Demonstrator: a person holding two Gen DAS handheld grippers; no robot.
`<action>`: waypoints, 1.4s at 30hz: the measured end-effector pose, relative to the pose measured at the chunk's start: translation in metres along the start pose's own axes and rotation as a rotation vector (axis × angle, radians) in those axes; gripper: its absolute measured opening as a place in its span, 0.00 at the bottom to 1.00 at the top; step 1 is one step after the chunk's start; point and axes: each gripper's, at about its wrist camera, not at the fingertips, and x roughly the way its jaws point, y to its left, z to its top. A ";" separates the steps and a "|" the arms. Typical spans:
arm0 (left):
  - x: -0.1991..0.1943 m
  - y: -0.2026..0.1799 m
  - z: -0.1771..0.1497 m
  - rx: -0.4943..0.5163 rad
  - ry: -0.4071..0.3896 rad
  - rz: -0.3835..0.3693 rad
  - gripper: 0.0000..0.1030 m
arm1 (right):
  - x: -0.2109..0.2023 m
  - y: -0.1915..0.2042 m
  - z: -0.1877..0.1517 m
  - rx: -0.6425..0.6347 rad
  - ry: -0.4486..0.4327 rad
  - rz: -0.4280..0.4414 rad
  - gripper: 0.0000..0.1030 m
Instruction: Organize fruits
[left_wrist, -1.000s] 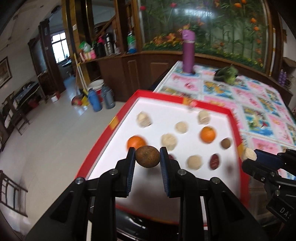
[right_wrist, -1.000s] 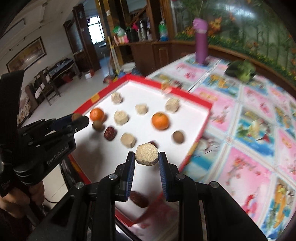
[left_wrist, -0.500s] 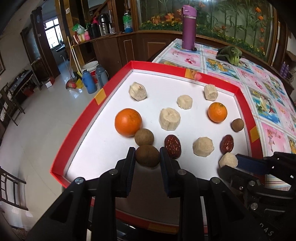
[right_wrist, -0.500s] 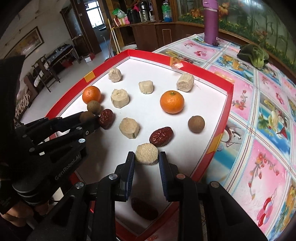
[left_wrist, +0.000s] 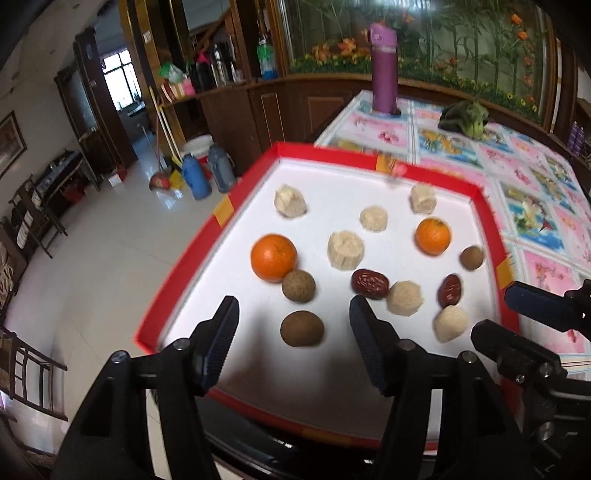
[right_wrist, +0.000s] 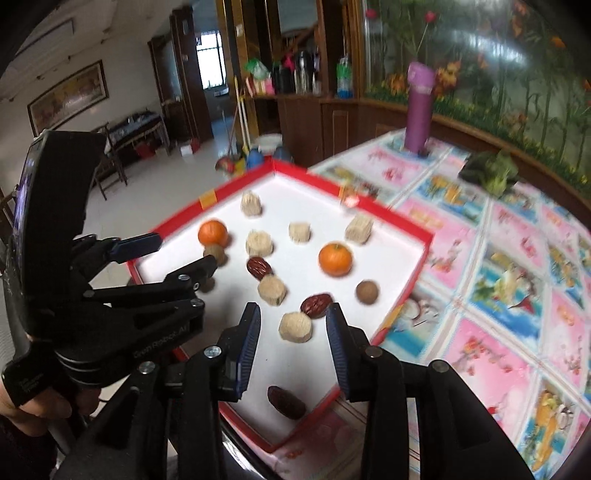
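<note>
A shallow red-rimmed tray (left_wrist: 173, 273) with a white floor sits at the corner of a table covered by a floral patterned cloth (left_wrist: 532, 206). Counted across both views, the tray holds two oranges, six pale banana chunks, three brown longans and three dark red dates; the third date (right_wrist: 286, 402) shows only in the right wrist view, near the tray's front corner.

The left gripper (left_wrist: 293, 319) has its jaws spread and still widening. A brown longan (left_wrist: 302, 328) lies on the tray floor between the two fingers, touching neither. Just beyond it sit a second, paler longan (left_wrist: 298, 285) and the larger orange (left_wrist: 273, 258), which touch each other.

The right gripper (right_wrist: 293, 325) is also opening. A banana chunk (right_wrist: 295, 326) rests on the tray between its blue-padded fingers, with a gap on each side. A date (right_wrist: 316, 305) lies just past it, touching or nearly touching the chunk.

In the right wrist view the left gripper's body carries pale lettering that seems to read "GenRobot.AI", though blurred. A hand (right_wrist: 33, 406) grips its handle at the lower left.

At the far end of the table stand a purple bottle (left_wrist: 384, 68) and a leafy green vegetable (left_wrist: 467, 120).
</note>
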 end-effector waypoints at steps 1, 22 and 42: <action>-0.010 0.001 0.001 -0.007 -0.025 0.007 0.63 | -0.006 0.000 0.001 -0.003 -0.018 -0.010 0.35; -0.176 0.005 -0.006 -0.057 -0.361 0.070 1.00 | -0.147 0.006 -0.005 0.003 -0.386 -0.126 0.64; -0.221 0.003 -0.022 -0.069 -0.450 0.100 1.00 | -0.165 0.017 -0.016 0.015 -0.420 -0.134 0.73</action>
